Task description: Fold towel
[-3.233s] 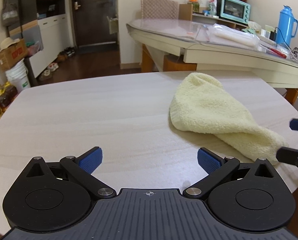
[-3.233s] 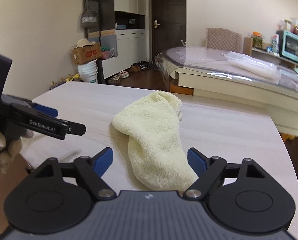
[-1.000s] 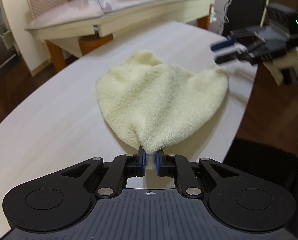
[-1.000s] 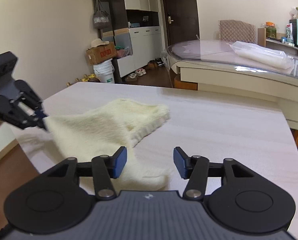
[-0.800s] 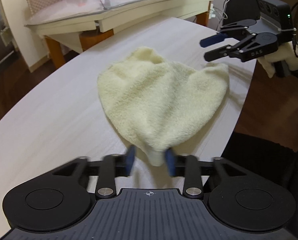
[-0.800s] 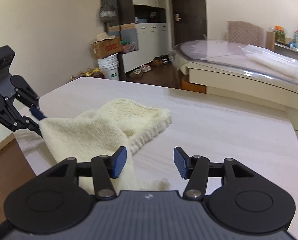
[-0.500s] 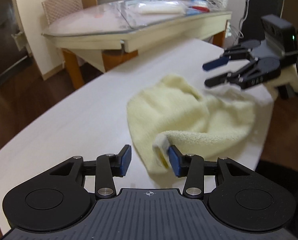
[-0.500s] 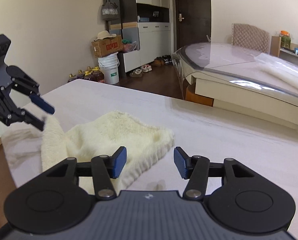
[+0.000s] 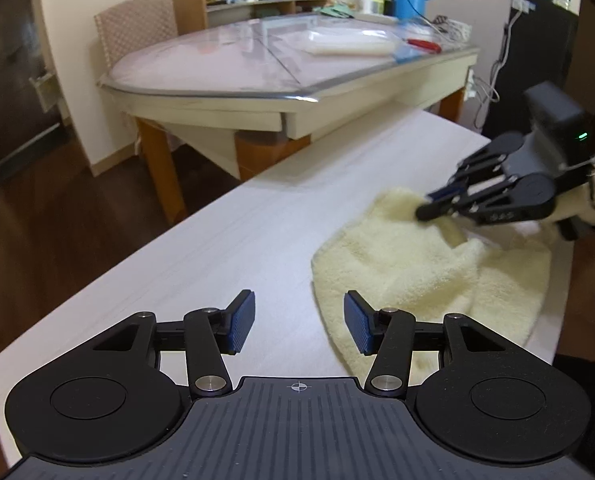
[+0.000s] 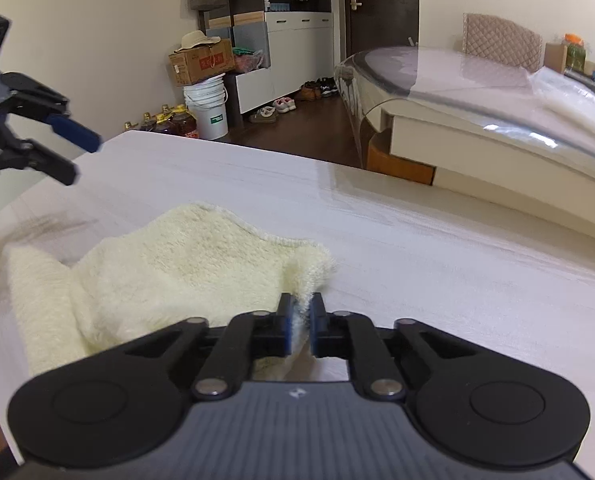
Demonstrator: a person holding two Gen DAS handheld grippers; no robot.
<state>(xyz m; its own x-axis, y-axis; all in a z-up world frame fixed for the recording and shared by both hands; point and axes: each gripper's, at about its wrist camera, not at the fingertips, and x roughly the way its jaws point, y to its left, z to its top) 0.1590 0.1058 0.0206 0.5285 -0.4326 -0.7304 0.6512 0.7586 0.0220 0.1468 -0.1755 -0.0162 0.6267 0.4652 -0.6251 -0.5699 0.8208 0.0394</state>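
Since a second ago, your left hand-held gripper has let go of the towel corner it was pinching and its jaws are opening, with only bare table between the blue pads. Your right hand-held gripper, which hovered spread over the cloth, has now pressed together on a towel corner; you can see pale terry squeezed between its pads in the right wrist view.

The towel lies crumpled on the near part of the table, close to the edge on your side, bunched into ridges rather than spread flat. From the left wrist view it sits just to the right of the left hand-held gripper's right pad, apart from it.

To do this step well, judging from how things lie:
- Keep the right pinch firm and lift only enough to free the corner from the table, so the rest drags flat instead of bunching.
- Bring the left hand-held gripper to another corner on the same side, the nearest edge by its right pad looks the likeliest, and take only 1 layer.
- With 2 corners held, draw them apart to pull the edge straight before you carry it over.
- Watch the table edge: the cloth already sits near it and could slip off.
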